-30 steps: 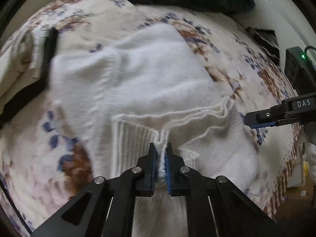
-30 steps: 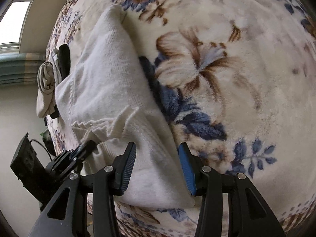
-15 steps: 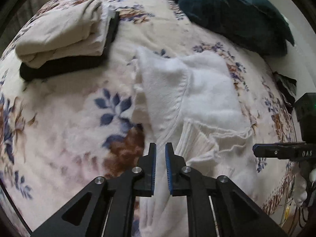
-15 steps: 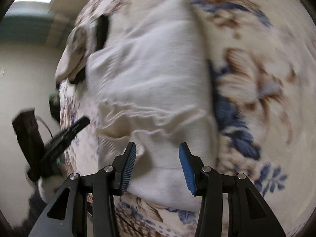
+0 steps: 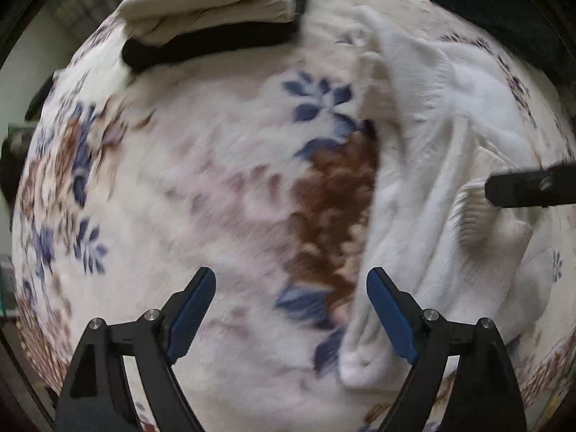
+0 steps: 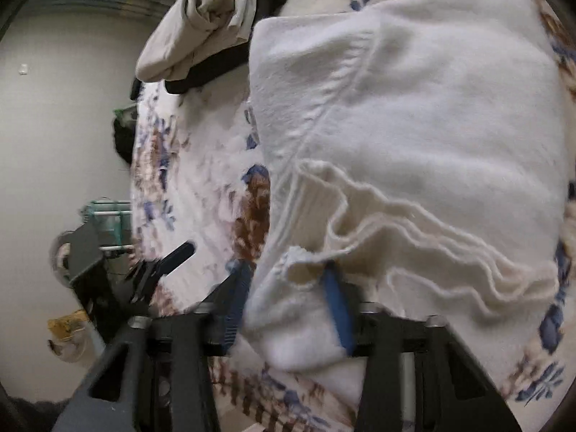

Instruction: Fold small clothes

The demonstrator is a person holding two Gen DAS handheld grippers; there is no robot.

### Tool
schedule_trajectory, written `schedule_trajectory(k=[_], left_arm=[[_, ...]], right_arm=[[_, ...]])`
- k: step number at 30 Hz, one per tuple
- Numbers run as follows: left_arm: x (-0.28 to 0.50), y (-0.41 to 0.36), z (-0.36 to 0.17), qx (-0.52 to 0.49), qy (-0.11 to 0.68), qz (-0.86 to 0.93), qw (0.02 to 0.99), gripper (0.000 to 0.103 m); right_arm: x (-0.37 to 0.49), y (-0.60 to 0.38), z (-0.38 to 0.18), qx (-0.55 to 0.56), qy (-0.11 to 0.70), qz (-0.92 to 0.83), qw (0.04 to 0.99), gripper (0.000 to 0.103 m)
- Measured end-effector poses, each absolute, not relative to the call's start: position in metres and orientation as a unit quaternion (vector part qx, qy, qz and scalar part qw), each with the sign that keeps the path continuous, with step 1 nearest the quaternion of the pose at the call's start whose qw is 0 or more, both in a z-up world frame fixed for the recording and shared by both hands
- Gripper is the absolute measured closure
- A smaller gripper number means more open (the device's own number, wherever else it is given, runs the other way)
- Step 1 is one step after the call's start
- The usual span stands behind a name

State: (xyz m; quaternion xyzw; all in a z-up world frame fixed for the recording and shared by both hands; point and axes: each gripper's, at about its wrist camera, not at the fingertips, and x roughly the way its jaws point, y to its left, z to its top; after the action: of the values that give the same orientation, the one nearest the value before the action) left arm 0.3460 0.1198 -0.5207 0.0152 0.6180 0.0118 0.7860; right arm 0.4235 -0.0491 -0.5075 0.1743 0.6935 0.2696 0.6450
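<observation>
Risk up close: my right tool (image 6: 288, 298), jaws apart around the white sweater's (image 6: 414, 108) bunched cuff on the bed (image 5: 216, 180), may grab several layers; my left tool (image 5: 291, 309) hangs wide open, holding nothing, folded clothes (image 5: 216, 7) beyond

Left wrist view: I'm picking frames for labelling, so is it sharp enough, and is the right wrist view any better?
Left wrist view: motion blur smears the floral blanket, worst left of centre; the white sweater is soft, and only the left tool is crisp. Right wrist view: the sweater's knit reads clearly, with blur on the right tool. Both bend strongly at the fisheye edges.
</observation>
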Motion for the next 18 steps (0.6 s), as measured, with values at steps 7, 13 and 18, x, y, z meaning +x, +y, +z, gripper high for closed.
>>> schedule_trajectory(k=[7, 13, 18], left_arm=[[0.325, 0.161, -0.512, -0.052, 0.606, 0.029, 0.793, 0.017], [0.308, 0.177, -0.514, -0.112, 0.609, 0.032, 0.785, 0.017], [0.308, 0.156, -0.511, -0.135, 0.610, -0.007, 0.781, 0.017]], right_arm=[[0.437, -0.017, -0.476, 0.189, 0.704, 0.266, 0.631, 0.100], [0.475, 0.030, -0.478, 0.135, 0.705, 0.276, 0.640, 0.101], [0.503, 0.048, -0.512, 0.097, 0.735, 0.251, 0.622, 0.100]])
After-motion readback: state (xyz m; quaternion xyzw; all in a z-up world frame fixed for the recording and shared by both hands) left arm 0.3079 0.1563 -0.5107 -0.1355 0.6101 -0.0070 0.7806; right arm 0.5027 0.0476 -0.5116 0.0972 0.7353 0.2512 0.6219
